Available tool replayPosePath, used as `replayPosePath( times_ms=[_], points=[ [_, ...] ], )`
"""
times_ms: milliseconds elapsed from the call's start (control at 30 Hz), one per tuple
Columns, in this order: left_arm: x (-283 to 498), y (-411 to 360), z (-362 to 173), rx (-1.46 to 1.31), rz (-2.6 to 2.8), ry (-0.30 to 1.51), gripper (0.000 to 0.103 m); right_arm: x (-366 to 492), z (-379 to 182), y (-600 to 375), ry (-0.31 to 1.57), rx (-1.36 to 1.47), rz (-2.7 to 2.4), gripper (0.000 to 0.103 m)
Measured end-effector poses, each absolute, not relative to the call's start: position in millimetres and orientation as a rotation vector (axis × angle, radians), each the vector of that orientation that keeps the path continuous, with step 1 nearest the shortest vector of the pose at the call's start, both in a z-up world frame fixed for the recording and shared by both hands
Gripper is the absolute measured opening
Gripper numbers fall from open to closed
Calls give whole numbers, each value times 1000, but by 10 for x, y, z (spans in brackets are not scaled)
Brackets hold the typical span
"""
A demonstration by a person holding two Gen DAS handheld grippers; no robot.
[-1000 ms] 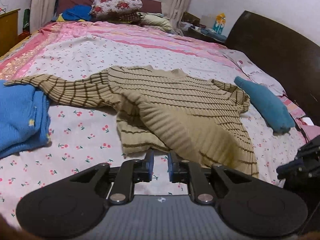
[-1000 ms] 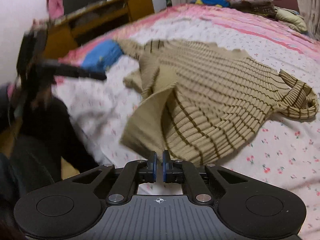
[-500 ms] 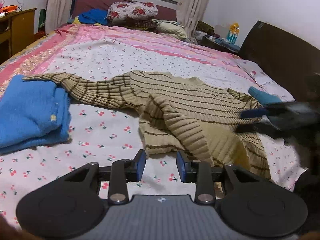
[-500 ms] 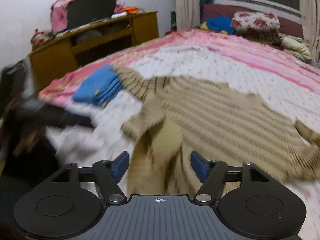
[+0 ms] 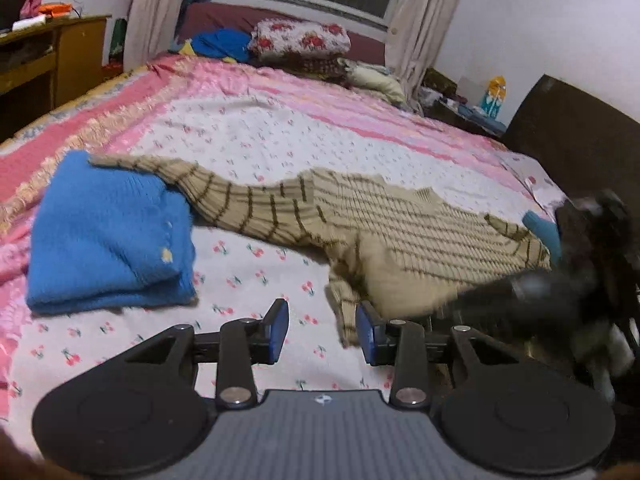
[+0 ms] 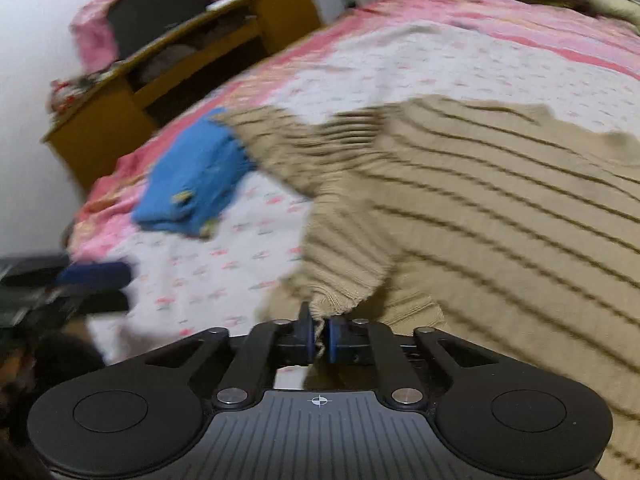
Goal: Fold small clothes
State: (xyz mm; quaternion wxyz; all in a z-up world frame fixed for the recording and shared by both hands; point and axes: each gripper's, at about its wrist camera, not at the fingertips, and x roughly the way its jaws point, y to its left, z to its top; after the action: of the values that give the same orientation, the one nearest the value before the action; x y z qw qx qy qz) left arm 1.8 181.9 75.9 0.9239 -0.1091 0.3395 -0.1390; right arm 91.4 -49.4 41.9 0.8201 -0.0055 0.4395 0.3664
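Note:
A tan sweater with dark stripes (image 5: 400,232) lies spread on the flowered bedspread (image 5: 260,140), one sleeve stretched out to the left. My left gripper (image 5: 322,332) is open just short of the sweater's bottom corner, and only bedsheet shows between its blue pads. In the right wrist view my right gripper (image 6: 319,340) is shut on the near edge of the sweater (image 6: 500,208), with a fold of knit pinched between the pads. The right gripper (image 5: 540,288) shows as a dark blur at the right of the left wrist view.
A folded blue garment (image 5: 108,236) lies on the bed under the tip of the stretched sleeve. A teal cloth (image 5: 544,232) sits by the dark headboard (image 5: 580,128). Pillows (image 5: 300,40) are piled at the far end, and a wooden desk (image 6: 120,112) stands beside the bed.
My right gripper opened wide, moved along the sweater's near edge and shut on it. My left gripper let go of the hem, opened and shifted left.

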Motion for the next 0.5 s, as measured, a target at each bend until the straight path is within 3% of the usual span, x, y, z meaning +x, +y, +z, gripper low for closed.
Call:
replayPosePath(
  times_ms=[267,500],
  points=[
    [45,1612,843,-198,-337,677,43,35,476,-31,939,-86,1027,3],
    [143,1288,465,-155,-378,840,47,-288,351,39,1019,-202,1091,9]
  ],
)
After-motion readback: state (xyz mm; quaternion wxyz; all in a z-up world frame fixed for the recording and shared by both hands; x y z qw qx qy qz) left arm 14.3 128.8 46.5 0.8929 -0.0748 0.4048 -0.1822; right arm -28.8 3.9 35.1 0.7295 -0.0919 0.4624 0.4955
